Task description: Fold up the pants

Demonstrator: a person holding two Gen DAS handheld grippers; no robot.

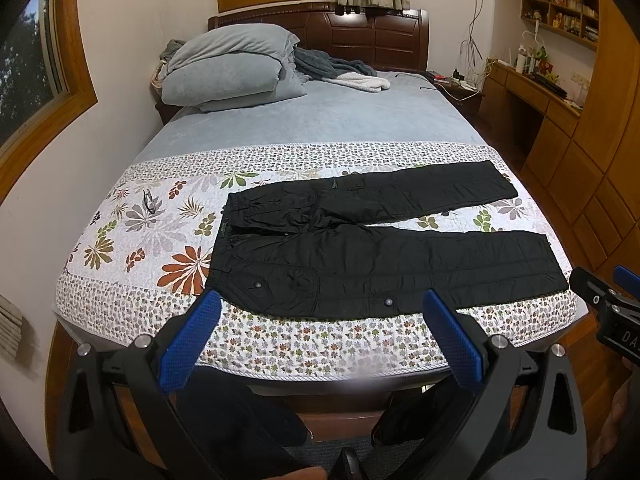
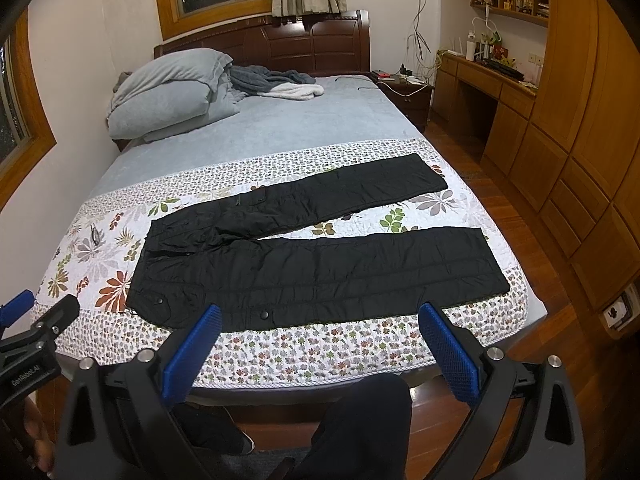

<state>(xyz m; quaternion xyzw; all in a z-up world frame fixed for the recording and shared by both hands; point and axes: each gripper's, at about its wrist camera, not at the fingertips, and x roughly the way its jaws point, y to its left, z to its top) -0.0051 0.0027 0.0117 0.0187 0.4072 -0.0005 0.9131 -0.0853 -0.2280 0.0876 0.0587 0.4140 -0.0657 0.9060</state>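
Overhead, the left gripper (image 1: 320,322) hovers at the bed's foot, its blue fingers (image 1: 192,340) spread wide and empty. At 12 o'clock from it, the black pants (image 1: 360,248) lie flat on the floral quilt (image 1: 132,248), waistband at 9 o'clock, legs splayed toward 3 o'clock. The right gripper (image 2: 320,334) likewise gapes wide, holding nothing.

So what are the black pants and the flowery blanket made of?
The black pants look like a thin, padded synthetic cloth, maybe nylon: rows of stitched lines run across the legs, the surface has a faint sheen, and round snap buttons show near the pockets. The flowery blanket looks like a quilted cotton cover with a matte finish, puckered by small stitches. That is only a guess from looks.
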